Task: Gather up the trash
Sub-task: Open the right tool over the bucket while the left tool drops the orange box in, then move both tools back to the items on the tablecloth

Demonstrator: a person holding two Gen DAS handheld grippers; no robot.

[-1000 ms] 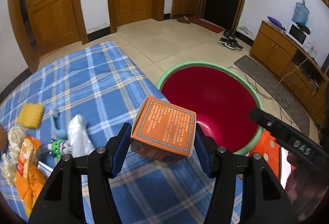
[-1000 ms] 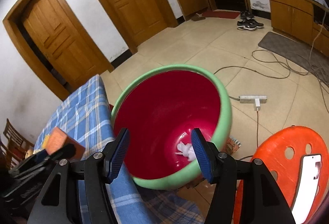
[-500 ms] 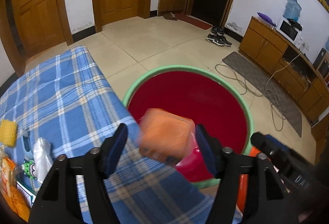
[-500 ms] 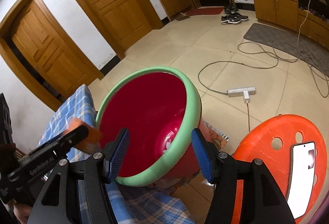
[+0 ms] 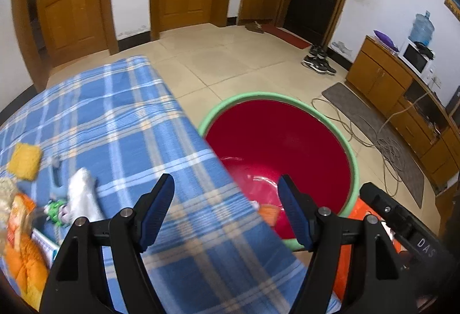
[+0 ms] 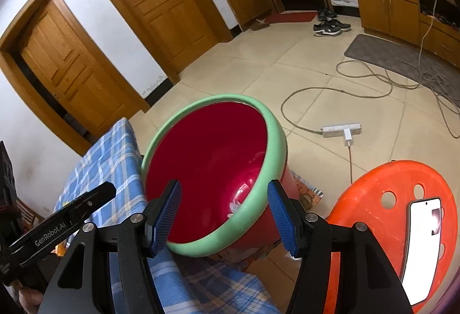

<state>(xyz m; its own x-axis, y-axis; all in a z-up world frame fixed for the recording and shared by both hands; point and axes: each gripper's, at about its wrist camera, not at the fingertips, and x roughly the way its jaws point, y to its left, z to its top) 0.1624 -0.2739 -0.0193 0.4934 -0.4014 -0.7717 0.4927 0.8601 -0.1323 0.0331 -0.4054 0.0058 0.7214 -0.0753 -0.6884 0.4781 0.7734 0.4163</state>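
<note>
A red basin with a green rim (image 5: pixel 353 164) stands on the floor beside the blue plaid table (image 5: pixel 120 124). An orange box (image 5: pixel 268 212) lies low inside the basin, partly hidden by the table edge. My left gripper (image 5: pixel 227 199) is open and empty above the table's edge. My right gripper (image 6: pixel 222 206) is open and empty over the basin's near rim (image 6: pixel 258 199). White crumpled paper (image 6: pixel 234 206) shows in the basin's bottom. More trash lies at the table's left: a yellow sponge (image 5: pixel 24 161), a white wrapper (image 5: pixel 80 193) and orange packets (image 5: pixel 17 224).
An orange plastic stool (image 6: pixel 402 199) with a phone (image 6: pixel 422 245) on it stands right of the basin. A power strip (image 6: pixel 340 129) and cables (image 6: pixel 373 78) lie on the tiled floor. Wooden doors and a cabinet (image 5: pixel 402 101) line the walls.
My left gripper opened and let go of the orange box, which dropped into the basin. The left gripper pulled back over the table. My right gripper stayed open near the rim.
</note>
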